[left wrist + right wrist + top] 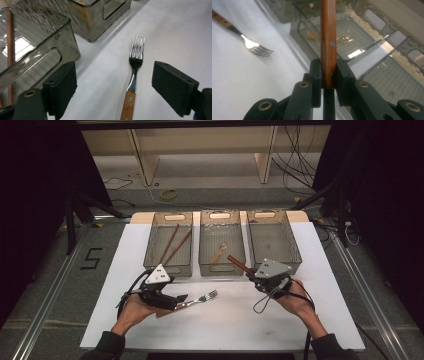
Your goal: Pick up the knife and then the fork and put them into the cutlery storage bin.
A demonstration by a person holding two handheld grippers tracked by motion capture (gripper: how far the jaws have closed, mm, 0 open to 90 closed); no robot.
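A fork [202,298] with a wooden handle lies flat on the white sheet, tines to the right. My left gripper [180,301] stands open over its handle end. In the left gripper view the fork [135,65] lies between the wide-apart jaws of that gripper [115,75] and neither pad touches it. My right gripper [250,274] is shut on a wooden-handled utensil [235,261], held above the table at the near right corner of the middle bin [220,270]. The handle [328,30] rises from the pinched gripper [329,72], and the utensil's head is hidden.
Three smoky clear bins stand in a row at the far side. The left bin [168,215] holds two brown chopsticks [170,245]. The middle one holds a wooden-handled piece of cutlery [219,254]. Nothing lies in the right bin [274,215]. Bare white sheet [225,325] lies between my hands.
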